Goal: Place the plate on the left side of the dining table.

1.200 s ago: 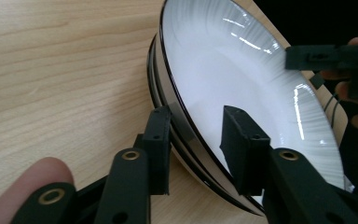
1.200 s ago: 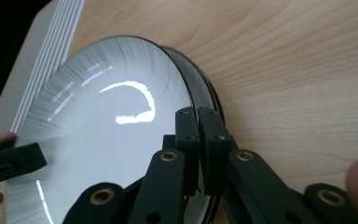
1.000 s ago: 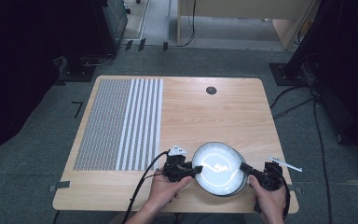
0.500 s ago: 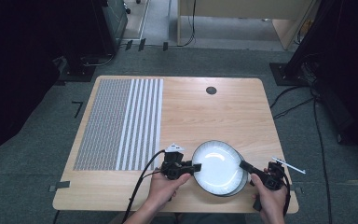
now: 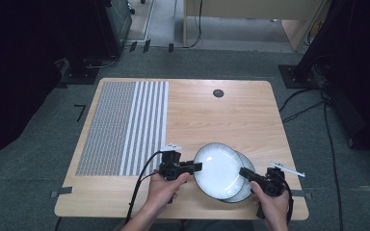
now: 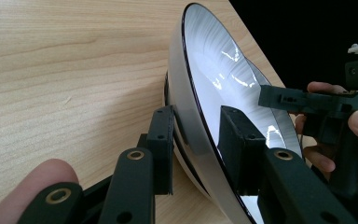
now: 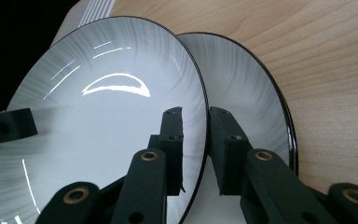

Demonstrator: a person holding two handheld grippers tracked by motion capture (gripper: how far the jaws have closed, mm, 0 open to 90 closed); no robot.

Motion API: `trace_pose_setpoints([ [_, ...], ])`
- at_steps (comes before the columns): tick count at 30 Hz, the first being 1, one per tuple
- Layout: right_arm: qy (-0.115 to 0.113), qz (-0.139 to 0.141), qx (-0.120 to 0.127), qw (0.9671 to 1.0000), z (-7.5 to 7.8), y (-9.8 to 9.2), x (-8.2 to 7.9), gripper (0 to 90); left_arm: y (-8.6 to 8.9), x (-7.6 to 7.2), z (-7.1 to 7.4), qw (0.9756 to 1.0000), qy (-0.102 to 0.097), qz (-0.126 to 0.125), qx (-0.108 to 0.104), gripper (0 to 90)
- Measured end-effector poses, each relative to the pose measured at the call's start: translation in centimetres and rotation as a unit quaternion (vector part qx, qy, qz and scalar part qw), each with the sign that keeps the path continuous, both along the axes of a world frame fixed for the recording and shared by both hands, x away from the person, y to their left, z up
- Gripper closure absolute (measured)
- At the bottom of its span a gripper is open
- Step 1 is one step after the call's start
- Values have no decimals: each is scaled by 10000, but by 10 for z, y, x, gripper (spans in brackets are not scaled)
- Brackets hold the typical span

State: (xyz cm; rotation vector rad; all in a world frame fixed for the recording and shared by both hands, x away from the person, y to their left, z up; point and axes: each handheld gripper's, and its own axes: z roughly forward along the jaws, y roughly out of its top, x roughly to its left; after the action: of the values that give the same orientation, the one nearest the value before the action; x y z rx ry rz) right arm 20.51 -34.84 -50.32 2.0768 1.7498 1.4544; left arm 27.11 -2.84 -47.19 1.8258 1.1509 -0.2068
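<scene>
- Upper plate (image 5: 218,169) sits tilted at the table's (image 5: 231,115) six o'clock edge, overlapping a lower plate (image 5: 243,190) that peeks out at its four o'clock.
- Left gripper (image 5: 192,167) clamps the upper plate's nine o'clock rim, one jaw above and one beneath.
- Right gripper (image 5: 245,174) straddles that plate's three o'clock rim; its jaws have just been opening, and a gap shows at the pads (image 7: 175,140).
</scene>
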Motion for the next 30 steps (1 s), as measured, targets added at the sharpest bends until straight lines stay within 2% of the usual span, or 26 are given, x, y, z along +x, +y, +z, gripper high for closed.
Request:
trace_pose_setpoints([
  [1,-5,31,-121,9999,0,2,0,716,2,2,0,10000,32,53,-31,675],
  [2,-5,31,-121,9999,0,2,0,716,2,2,0,10000,32,53,-31,679],
  [3,-2,92,-304,9995,0,6,0,698,3,2,-1,9999,71,58,-66,682],
  [4,-2,92,-304,9995,0,6,0,698,3,3,-1,9999,81,64,-85,682],
  [7,68,144,-529,9985,-1,12,0,687,3,4,-2,9998,149,66,-145,694],
  [12,77,57,-465,9989,-1,12,0,680,2,5,-3,9995,183,109,-233,723],
  [14,81,49,-270,9996,-3,12,1,683,-1,5,-4,9997,166,75,-180,746],
  [15,81,49,-270,9996,-3,12,1,683,-1,5,-4,9997,166,75,-180,747],
  [17,177,-68,-210,9996,-3,9,2,711,-4,5,-8,9999,141,76,-36,748],
  [19,205,-95,-200,9995,-3,8,2,719,-4,5,-8,9998,144,86,-66,749],
  [20,298,-109,-99,9994,-3,5,2,740,-4,5,-8,9998,137,110,-66,754],
  [22,329,-118,-54,9994,-3,4,2,748,-5,5,-8,9998,127,126,-62,757],
  [23,439,-158,113,9988,-3,2,2,769,-5,5,-8,9998,117,128,-58,763],
  [24,439,-158,113,9988,-3,2,2,769,-5,5,-8,9998,110,130,-59,763],
  [27,572,-275,541,9965,-5,-5,1,814,-5,5,-8,9999,66,154,-14,772],
  [28,616,-312,766,9947,-6,-8,1,833,-5,5,-8,9998,66,168,-19,778],
  [29,667,-369,1111,9909,-6,-13,0,845,-5,5,-7,9998,76,157,-65,790],
  [30,667,-369,1111,9909,-6,-13,0,845,-5,4,-6,9998,75,154,-56,790],
])
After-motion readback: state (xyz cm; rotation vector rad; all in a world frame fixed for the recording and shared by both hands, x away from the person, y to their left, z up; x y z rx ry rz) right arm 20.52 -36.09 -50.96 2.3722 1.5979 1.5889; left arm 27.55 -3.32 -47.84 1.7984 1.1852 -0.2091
